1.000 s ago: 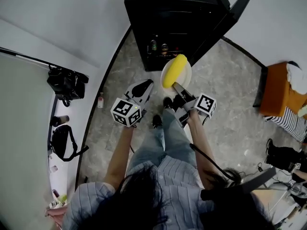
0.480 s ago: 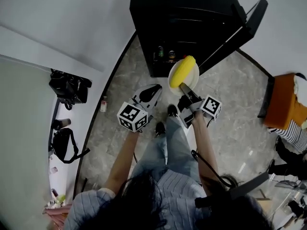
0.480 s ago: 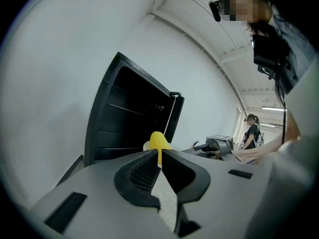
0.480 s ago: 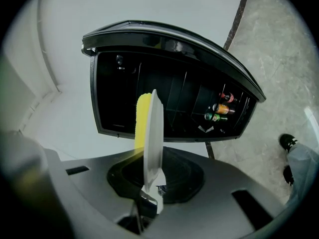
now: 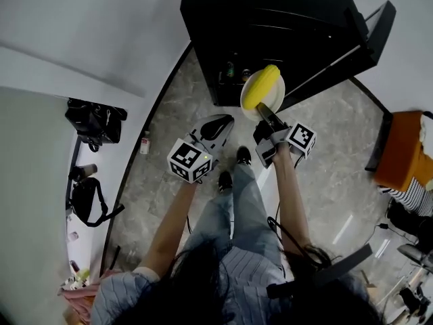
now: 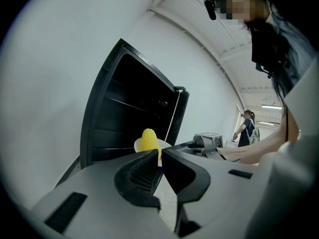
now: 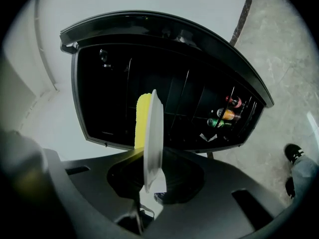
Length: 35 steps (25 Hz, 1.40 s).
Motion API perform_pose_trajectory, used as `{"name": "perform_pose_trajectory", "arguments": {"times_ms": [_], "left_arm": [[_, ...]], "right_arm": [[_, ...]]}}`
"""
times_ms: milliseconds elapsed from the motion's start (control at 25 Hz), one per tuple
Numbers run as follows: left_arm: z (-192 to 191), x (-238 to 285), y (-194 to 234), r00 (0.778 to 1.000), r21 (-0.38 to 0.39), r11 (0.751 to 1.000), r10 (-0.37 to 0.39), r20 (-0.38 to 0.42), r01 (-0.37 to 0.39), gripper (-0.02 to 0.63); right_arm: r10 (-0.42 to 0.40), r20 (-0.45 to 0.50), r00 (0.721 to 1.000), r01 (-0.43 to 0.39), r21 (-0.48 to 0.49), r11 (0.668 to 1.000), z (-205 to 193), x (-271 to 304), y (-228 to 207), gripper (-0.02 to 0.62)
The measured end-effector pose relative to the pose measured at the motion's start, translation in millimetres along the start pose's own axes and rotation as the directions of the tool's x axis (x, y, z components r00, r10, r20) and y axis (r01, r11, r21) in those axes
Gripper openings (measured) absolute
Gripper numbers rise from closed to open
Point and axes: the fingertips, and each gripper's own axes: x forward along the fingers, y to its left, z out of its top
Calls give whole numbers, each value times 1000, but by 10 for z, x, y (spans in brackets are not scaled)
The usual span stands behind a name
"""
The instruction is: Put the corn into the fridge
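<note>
- Change over the last second: the right gripper (image 5: 265,116) has carried the plate (image 5: 249,104) with the corn (image 5: 262,87) further toward 12 o'clock. It is now right at the open front of the fridge (image 5: 270,19), and the person has stepped closer too.
- What that means: the carry looks about done, but the insertion isn't. The corn lies on the plate at the fridge mouth, not yet on a shelf. My read is that the next move is a push inward.
- Right gripper: it is pinching the plate's near rim. The right gripper view shows the plate edge-on between the jaws, corn against one face, dark interior behind.
- Right arm: extended nearly straight toward 12–1 o'clock.
- Left gripper (image 5: 218,124): jaws pressed together with nothing between them. It hangs back at 8 o'clock of the plate, nose aimed at the fridge.
- Door (image 5: 358,42): swung out toward 2 o'clock, away from the plate.
- Drink cans (image 5: 231,68): low inside, at 10 o'clock of the plate. Possible clearance issue.
</note>
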Motion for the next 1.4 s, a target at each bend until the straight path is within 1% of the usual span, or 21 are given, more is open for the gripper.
{"name": "perform_pose_trajectory", "arguments": {"times_ms": [120,440,640,880,1120,1400], "left_arm": [[-20,72,54,1000,-4,1000,0,2,0,23],[-39,182,137,1000,-19,1000,13,3,-13,23],[-37,229,216,1000,-23,1000,20,5,-20,23],[-51,300,287,1000,-26,999,18,0,-18,23],[-99,328,333,1000,-37,999,19,-17,-19,23],[-84,366,411,1000,-41,999,22,-12,-22,23]], "right_arm": [[-7,-3,1000,7,-8,1000,88,131,-72,48],[-20,-20,1000,20,12,1000,215,430,-181,48],[-24,-27,999,24,0,1000,308,614,-218,48],[-46,-11,999,46,5,999,504,824,-332,48],[-46,17,999,45,67,997,654,1025,-451,48],[-82,17,996,81,49,995,710,1186,-562,48]]}}
